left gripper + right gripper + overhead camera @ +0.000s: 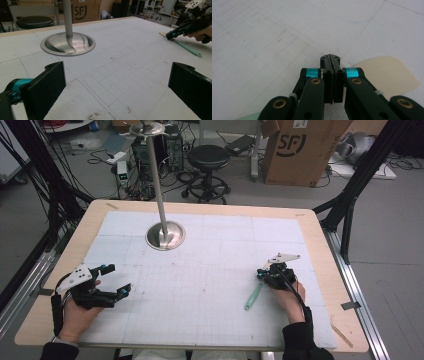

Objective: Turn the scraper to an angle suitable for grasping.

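A spatula with a green handle [254, 297] lies on the white gridded mat at the right; its cream blade [387, 75] shows just right of my right gripper's jaws. My right gripper [261, 274] points down over the spatula's neck, and its jaws are pressed together with nothing visible between the pads. From the left gripper view, the right gripper [172, 33] has its tip at the spatula [187, 47] where blade meets handle. My left gripper [117, 279] rests at the mat's left side, wide open and holding nothing, with its pads [53, 82] far apart.
A metal stand with a round dished base [165, 236] and a tall pole rises from the far left of the mat [215, 270]. The wooden table edge [320, 250] frames the mat. Beyond the table are a stool [207, 157] and a cardboard box [300, 147].
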`<state>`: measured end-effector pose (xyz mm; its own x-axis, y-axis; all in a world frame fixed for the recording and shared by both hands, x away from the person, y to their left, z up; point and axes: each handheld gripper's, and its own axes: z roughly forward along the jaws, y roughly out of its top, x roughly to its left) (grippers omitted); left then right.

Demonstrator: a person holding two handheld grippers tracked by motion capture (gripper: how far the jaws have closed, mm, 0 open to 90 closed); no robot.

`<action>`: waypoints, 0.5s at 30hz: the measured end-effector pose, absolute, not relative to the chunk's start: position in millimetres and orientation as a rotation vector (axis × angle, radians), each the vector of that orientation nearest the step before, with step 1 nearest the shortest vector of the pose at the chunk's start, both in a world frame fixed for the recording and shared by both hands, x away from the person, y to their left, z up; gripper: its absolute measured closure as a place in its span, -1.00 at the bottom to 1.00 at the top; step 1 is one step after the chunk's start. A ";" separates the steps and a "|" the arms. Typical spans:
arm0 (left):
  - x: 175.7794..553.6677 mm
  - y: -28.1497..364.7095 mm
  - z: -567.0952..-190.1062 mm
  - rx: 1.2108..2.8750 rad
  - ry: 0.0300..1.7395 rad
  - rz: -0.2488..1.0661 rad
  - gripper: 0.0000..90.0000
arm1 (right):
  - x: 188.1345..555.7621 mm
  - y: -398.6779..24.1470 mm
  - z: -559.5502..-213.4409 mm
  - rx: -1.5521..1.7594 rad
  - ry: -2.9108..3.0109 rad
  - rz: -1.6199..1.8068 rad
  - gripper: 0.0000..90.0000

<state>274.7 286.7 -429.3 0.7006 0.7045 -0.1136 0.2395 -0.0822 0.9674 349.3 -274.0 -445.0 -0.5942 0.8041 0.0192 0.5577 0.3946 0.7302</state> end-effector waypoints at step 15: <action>275.8 286.1 -429.6 1.638 0.774 0.462 -0.96 | 327.3 -292.2 -447.0 1.251 2.298 1.062 1.00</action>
